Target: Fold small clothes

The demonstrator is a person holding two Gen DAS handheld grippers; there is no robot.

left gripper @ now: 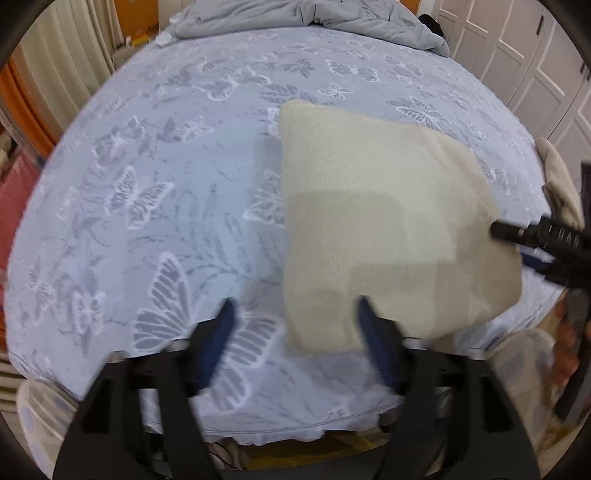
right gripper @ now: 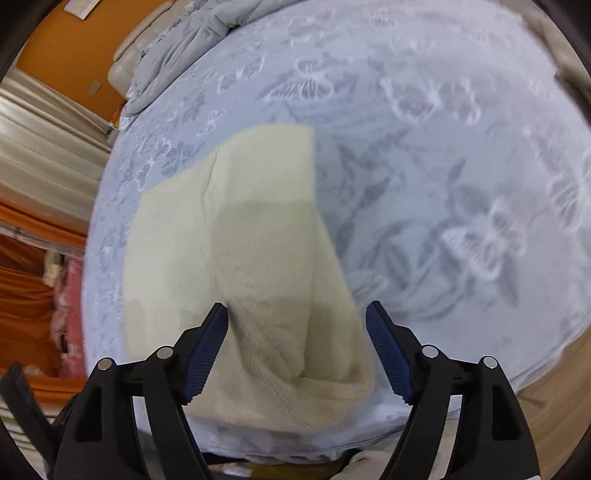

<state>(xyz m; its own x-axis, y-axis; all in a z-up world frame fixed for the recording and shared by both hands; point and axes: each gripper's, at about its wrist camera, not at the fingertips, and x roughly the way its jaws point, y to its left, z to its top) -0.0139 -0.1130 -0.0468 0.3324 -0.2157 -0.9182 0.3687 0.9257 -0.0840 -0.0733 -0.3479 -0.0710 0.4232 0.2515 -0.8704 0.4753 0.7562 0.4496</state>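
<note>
Right now a cream knitted garment (left gripper: 384, 229) lies spread on the bed (left gripper: 155, 177), over towards the right half of the butterfly-print sheet (left gripper: 140, 199) and close to the near edge, which I take to be deliberate: the firm, flat sheet gives it a surface to be creased against within easy reach of both tools. The left gripper (left gripper: 295, 317) hovers at the garment's near left corner with its jaws spread wide and nothing between them; one blue pad (left gripper: 376, 339) sits above the cream cloth and the other above bare sheet, so it looks lined up to straddle that edge. The right gripper (right gripper: 297, 334) also stands wide apart, holding nothing, poised over a bunched ridge of knit at the near edge where the cloth appears doubled over itself. From the left camera its dark tip reaches in from the right, over the garment's right side. My guess is that one fold is already laid and the next grasp is being set up, though motion blur makes the layers hard to read. A rumpled grey duvet (left gripper: 310, 18) is pushed to the far end of the bed, presumably to keep the working area free. No basket, box or drawer for finished pieces shows in either view; white cupboard doors (left gripper: 517, 48) at far right are closed, their contents hidden.
</note>
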